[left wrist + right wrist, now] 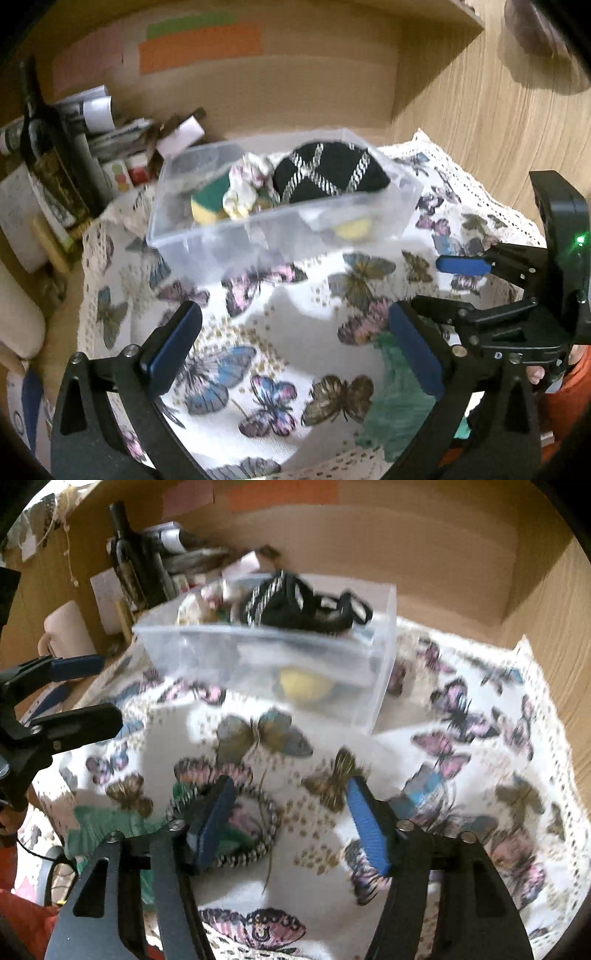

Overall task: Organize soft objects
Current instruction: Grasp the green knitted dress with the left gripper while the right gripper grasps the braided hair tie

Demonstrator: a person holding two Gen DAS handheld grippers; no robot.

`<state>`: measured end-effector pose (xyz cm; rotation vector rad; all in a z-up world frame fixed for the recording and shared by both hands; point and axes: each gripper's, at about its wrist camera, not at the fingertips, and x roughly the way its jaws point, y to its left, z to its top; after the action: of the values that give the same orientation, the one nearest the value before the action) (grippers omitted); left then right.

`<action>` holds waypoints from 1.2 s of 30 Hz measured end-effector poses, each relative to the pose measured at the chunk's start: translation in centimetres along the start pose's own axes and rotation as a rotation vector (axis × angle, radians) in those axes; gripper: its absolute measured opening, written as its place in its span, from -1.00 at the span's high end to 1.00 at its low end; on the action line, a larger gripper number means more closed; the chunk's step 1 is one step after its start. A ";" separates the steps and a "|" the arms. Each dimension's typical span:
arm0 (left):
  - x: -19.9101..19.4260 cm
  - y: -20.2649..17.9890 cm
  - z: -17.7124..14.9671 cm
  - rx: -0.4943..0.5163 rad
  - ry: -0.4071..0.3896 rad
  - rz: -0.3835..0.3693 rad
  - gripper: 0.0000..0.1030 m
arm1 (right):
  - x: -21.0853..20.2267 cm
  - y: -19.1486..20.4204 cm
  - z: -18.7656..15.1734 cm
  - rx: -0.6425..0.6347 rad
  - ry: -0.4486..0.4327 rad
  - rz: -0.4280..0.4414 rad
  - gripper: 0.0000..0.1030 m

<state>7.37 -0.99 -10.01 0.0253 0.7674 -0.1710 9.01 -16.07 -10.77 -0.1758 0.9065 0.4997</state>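
- The clear plastic bin (280,221) sat at twelve o'clock on the butterfly-print cloth (295,332), holding a black knit piece with silver crisscross lines (328,173), a floral soft item (243,184) and something yellow (303,685).
- A green cloth (99,827) and a braided loop (266,823) lay at seven o'clock in my right view.
- My left hand-held gripper (295,343) hovered over the cloth, jaws wide, gripping nothing.
- My right hand-held gripper (291,823) was spread wide and empty; its left pad (210,827) overlapped the loop, contact unclear.

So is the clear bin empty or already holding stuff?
Holding stuff: the clear bin has a black patterned piece, a floral piece and something yellow inside.
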 end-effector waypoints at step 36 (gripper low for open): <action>2.5 -5.7 -4.6 0.066 0.096 -0.169 0.28 | -4.2 -3.8 -1.7 0.126 -0.162 -0.100 0.87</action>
<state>5.03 -6.54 -14.79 0.0315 0.8594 -0.3575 7.46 -21.42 -8.76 -0.0651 0.7644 0.3574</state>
